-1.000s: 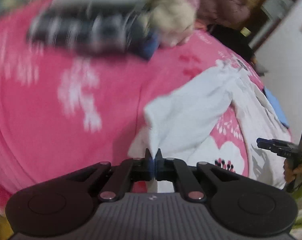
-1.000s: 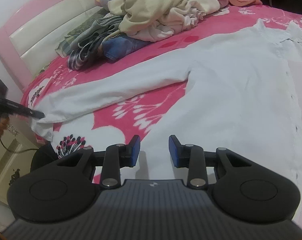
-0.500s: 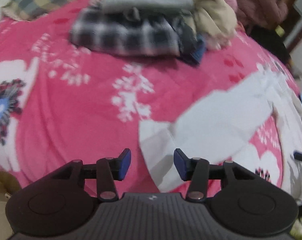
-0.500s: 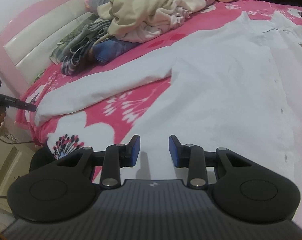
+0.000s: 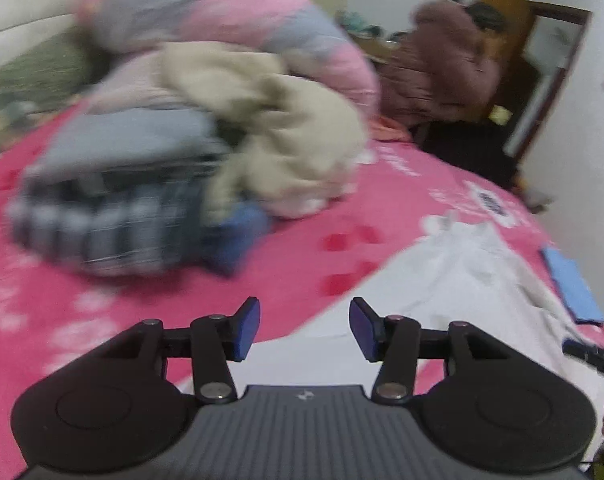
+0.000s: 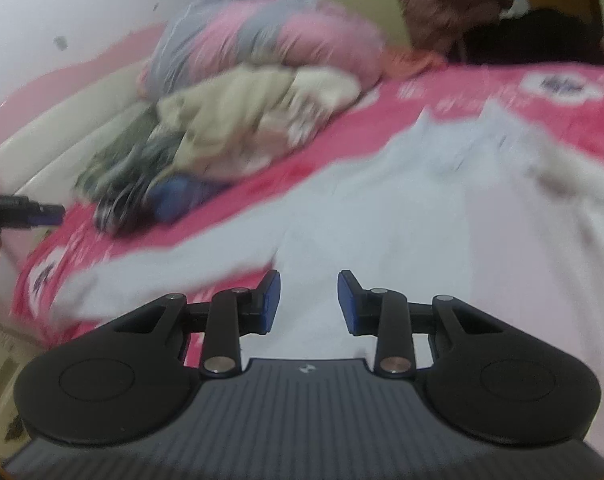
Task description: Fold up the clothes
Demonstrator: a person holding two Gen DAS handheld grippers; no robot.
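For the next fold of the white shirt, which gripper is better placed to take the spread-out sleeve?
Probably the left gripper: open, empty, it sits at the sleeve side of the white shirt. The right gripper, open too, hovers over the shirt's body.

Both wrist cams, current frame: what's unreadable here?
- Clothes pile, left wrist view: motion blur; separate garments and their count not distinguishable.
- White shirt, right wrist view: blur hides buttons and collar detail; lower hem hidden behind the right tongs.
- Shirt sleeve cuff, right wrist view: smeared, edge unclear.
- Left tongs: open, nothing between them; seen from the right wrist view only as a tip cut by the frame's left edge.
- Blue flat item, left wrist view: unidentifiable.
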